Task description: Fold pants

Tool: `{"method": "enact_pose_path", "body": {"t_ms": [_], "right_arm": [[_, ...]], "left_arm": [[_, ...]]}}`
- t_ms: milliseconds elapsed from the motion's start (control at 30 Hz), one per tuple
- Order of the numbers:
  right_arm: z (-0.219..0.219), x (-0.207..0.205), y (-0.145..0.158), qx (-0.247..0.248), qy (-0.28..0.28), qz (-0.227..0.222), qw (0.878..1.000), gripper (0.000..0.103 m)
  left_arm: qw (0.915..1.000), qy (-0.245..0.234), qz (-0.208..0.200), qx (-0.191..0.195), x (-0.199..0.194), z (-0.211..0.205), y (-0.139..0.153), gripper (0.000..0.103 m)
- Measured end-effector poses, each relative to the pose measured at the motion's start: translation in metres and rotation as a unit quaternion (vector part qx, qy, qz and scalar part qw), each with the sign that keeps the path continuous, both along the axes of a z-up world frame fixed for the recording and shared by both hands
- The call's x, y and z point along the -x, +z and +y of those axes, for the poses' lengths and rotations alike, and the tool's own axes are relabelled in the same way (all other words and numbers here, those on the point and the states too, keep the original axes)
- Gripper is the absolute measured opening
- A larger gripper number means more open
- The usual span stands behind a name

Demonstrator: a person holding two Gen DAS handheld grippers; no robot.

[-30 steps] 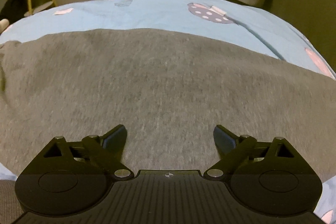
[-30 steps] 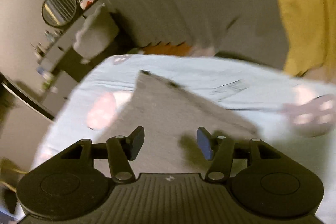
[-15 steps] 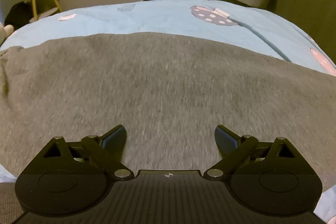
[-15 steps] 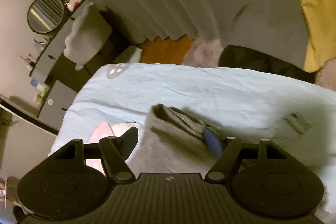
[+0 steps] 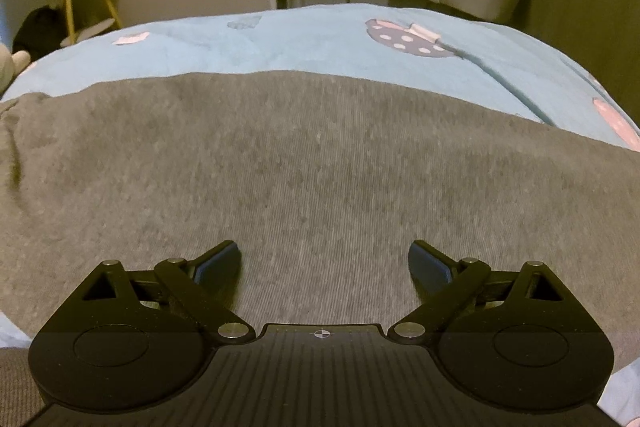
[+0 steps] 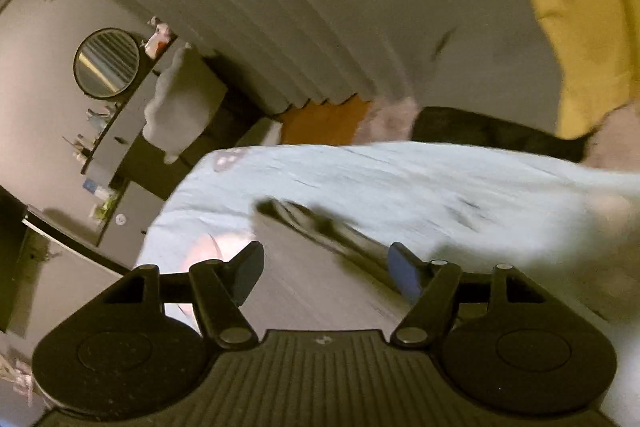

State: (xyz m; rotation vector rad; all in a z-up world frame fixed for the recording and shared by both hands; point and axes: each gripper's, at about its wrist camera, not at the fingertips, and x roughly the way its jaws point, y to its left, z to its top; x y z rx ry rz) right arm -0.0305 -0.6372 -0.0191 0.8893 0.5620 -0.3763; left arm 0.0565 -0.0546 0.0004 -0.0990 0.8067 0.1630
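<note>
Pants [image 5: 320,163] under left tool [image 5: 325,263], spread wide

Left black two-finger gripper [image 5: 324,261]: matte black plastic body, ribbed central plate marked with a small white crosshair, two round discs at the sides, angled linkage arms pinned with silver screws, dark blue pads [image 5: 430,261] on the fingertips. Right black two-finger gripper [image 6: 326,269]: identical construction is recorded, with triangular cut-outs in the outer brackets and a faint white mark on the plate.
</note>
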Motion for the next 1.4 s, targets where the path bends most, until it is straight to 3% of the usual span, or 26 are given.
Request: {"method": "enact_pose_path", "body": {"t_ms": [167, 200, 433, 467, 500, 533, 667, 833, 900, 933, 967, 1200, 1300, 1400], "right_arm": [[0.004, 0.054, -0.036, -0.073, -0.033, 0.004, 0.997, 0.063], [0.004, 0.054, -0.041, -0.083, -0.033, 0.005, 0.996, 0.058], [0.002, 0.033, -0.055, -0.115, -0.036, -0.032, 0.992, 0.055], [0.001, 0.029, -0.057, -0.119, -0.039, -0.034, 0.992, 0.049], [0.001, 0.025, -0.058, -0.124, -0.045, -0.033, 0.991, 0.031], [0.001, 0.023, -0.059, -0.129, -0.050, -0.033, 0.990, 0.021], [0.006, 0.026, -0.058, -0.120, -0.060, -0.033, 0.990, 0.024], [0.007, 0.025, -0.057, -0.140, -0.071, -0.043, 0.987, 0.034], [0.009, 0.021, -0.053, -0.126, -0.066, -0.034, 0.989, 0.032], [0.010, 0.020, -0.050, -0.114, -0.064, -0.025, 0.991, 0.017], [0.010, 0.021, -0.047, -0.103, -0.060, -0.019, 0.993, 0.011], [0.040, 0.008, 0.007, -0.006, -0.031, -0.026, 0.999, 0.010], [0.072, -0.005, 0.045, 0.045, 0.014, -0.058, 0.997, 0.010], [0.121, -0.022, 0.082, 0.099, 0.089, -0.084, 0.988, 0.010]], "left_arm": [[0.9998, 0.018, 0.000, 0.003, 0.001, 0.005, 0.005, 0.097], [0.9997, 0.024, 0.001, 0.003, 0.002, 0.006, 0.007, 0.097], [0.9979, 0.062, 0.000, 0.018, 0.010, 0.025, 0.020, 0.097], [0.9974, 0.068, 0.001, 0.022, 0.010, 0.028, 0.021, 0.097], [0.9968, 0.076, 0.004, 0.026, 0.009, 0.032, 0.021, 0.097], [0.9963, 0.081, 0.005, 0.030, 0.009, 0.035, 0.022, 0.097], [0.9941, 0.100, 0.007, 0.043, 0.011, 0.044, 0.022, 0.097], [0.9930, 0.109, 0.022, 0.039, 0.010, 0.048, 0.017, 0.097], [0.9928, 0.112, 0.021, 0.037, 0.011, 0.048, 0.018, 0.097], [0.9927, 0.114, 0.019, 0.034, 0.012, 0.048, 0.018, 0.097], [0.9928, 0.115, 0.018, 0.031, 0.013, 0.047, 0.019, 0.097], [0.9936, 0.108, 0.012, 0.029, 0.017, 0.047, 0.022, 0.097], [0.9940, 0.104, 0.013, 0.030, 0.019, 0.047, 0.020, 0.097], [0.9938, 0.105, 0.019, 0.030, 0.020, 0.048, 0.018, 0.097]]}}
